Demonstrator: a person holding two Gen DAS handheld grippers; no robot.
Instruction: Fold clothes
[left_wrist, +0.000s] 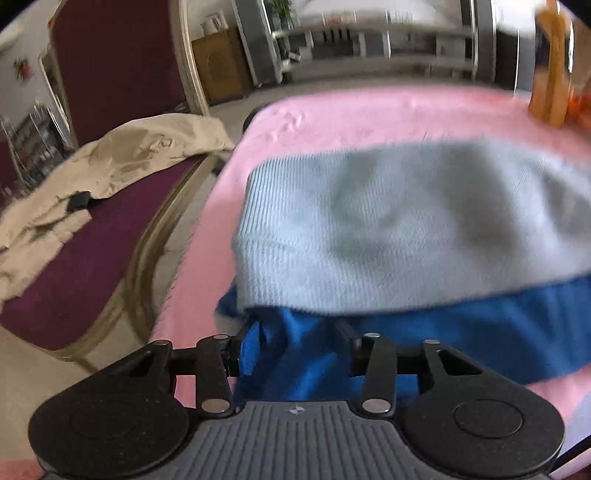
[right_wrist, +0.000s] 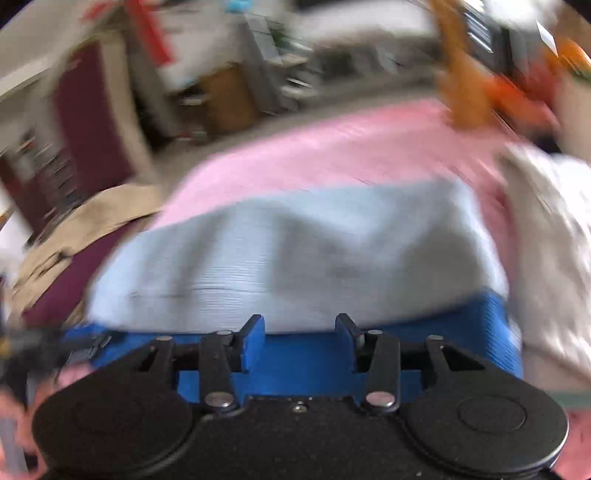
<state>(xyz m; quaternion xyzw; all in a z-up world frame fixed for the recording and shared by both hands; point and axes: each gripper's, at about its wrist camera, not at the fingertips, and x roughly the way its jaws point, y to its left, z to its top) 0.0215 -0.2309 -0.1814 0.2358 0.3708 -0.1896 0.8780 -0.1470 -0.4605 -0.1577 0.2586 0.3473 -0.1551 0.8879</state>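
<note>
A light blue knit sweater (left_wrist: 406, 229) lies folded on top of a darker blue garment (left_wrist: 480, 339), both on a pink table cover (left_wrist: 369, 110). My left gripper (left_wrist: 297, 339) is open at the near left corner of the pile, with bunched blue fabric lying between its fingers. The right wrist view is motion-blurred. It shows the same light blue sweater (right_wrist: 295, 251) over the blue garment (right_wrist: 498, 332). My right gripper (right_wrist: 300, 339) is open just above the blue garment's near edge, its blue pads wide apart.
Left of the table stands a chair with a maroon seat (left_wrist: 92, 236) and a beige garment (left_wrist: 129, 155) draped over it. An orange object (left_wrist: 550, 74) stands at the table's far right. A whitish cloth (right_wrist: 546, 229) lies right of the pile.
</note>
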